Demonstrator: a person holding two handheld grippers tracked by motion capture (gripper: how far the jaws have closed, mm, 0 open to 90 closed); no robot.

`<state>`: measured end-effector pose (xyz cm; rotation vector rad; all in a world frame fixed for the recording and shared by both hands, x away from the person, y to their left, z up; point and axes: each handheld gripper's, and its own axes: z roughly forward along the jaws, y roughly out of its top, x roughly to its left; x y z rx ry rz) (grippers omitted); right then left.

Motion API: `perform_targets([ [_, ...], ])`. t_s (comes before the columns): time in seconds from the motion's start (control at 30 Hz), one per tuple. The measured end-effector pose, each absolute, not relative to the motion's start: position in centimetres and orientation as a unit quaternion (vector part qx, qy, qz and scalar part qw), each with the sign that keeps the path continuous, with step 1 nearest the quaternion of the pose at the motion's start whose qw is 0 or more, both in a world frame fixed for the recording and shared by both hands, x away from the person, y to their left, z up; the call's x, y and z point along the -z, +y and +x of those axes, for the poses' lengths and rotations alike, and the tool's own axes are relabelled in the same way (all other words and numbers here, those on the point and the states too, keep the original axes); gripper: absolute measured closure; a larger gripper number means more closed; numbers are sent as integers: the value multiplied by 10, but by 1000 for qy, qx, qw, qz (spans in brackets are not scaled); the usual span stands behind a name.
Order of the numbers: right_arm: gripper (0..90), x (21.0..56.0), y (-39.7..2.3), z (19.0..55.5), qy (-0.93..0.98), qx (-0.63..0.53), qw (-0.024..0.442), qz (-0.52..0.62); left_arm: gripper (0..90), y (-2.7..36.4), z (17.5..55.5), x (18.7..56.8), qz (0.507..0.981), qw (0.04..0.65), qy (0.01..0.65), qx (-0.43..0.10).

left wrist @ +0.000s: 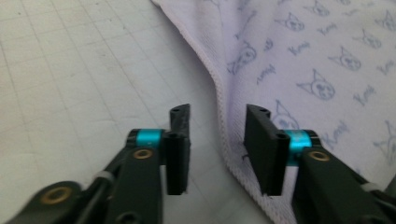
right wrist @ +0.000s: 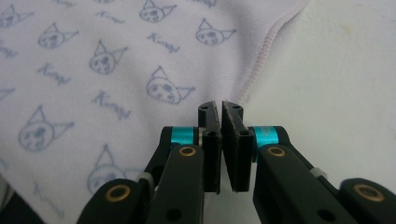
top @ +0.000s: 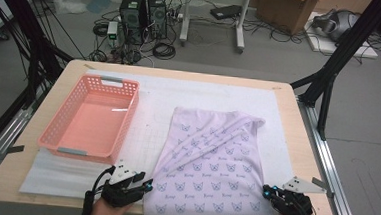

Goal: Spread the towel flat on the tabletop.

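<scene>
Cloth [top: 210,169] with cat-face print lies on the near right of the table [top: 297,129]. Left gripper [left wrist: 217,149] is spread astride its left hem, so a careless close could nip mat too. Right gripper [right wrist: 220,144], pressed together on nothing at the right hem, might snag it. Pink basket [top: 122,128] waits left on the white mat [top: 146,135]; cables [top: 157,48] clutter the floor beyond.

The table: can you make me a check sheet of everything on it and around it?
Surface: wooden table under a white gridded mat.
Job's things: pale cloth with blue cat faces, lying flat, one fold near its far end; empty pink basket to its left.
Clutter: nothing seen.
Grippers: left gripper, jaws apart astride the cloth's hem; right gripper, jaws shut on nothing, at the cloth's right edge.
Cables: tangled cables on the floor.
Surroundings: two computer towers, cardboard box.
</scene>
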<state>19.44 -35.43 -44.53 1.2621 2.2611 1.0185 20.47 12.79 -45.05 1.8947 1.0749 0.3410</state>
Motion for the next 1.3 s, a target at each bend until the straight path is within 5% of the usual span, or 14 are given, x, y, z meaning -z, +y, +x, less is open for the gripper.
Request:
perform_targets([
  [0.3, 867, 445, -388, 157, 787, -362, 168, 471, 500, 113, 222, 453, 770, 458, 428, -119],
  [0.4, 787, 443, -386, 157, 787, -359, 177, 469, 504, 104, 230, 454, 773, 455, 427, -113],
  [0.43, 749, 443, -385, 157, 783, -361, 183, 471, 528, 101, 231, 454, 776, 451, 425, -117],
  [0.5, 700, 441, -385, 159, 776, -367, 191, 476, 749, 96, 229, 453, 789, 427, 416, -150],
  [0.57, 688, 440, -386, 161, 768, -373, 193, 483, 861, 99, 229, 452, 791, 426, 417, -137],
  [0.8, 663, 441, -379, 184, 765, -382, 194, 481, 865, 116, 212, 451, 792, 428, 415, -130],
  [0.9, 654, 441, -372, 199, 765, -385, 195, 479, 802, 118, 209, 453, 787, 440, 414, -124],
  [1.03, 627, 442, -363, 214, 769, -382, 196, 473, 554, 117, 213, 450, 782, 443, 418, -132],
  [1.3, 621, 442, -362, 233, 768, -387, 197, 471, 442, 121, 231, 445, 755, 493, 411, -132],
])
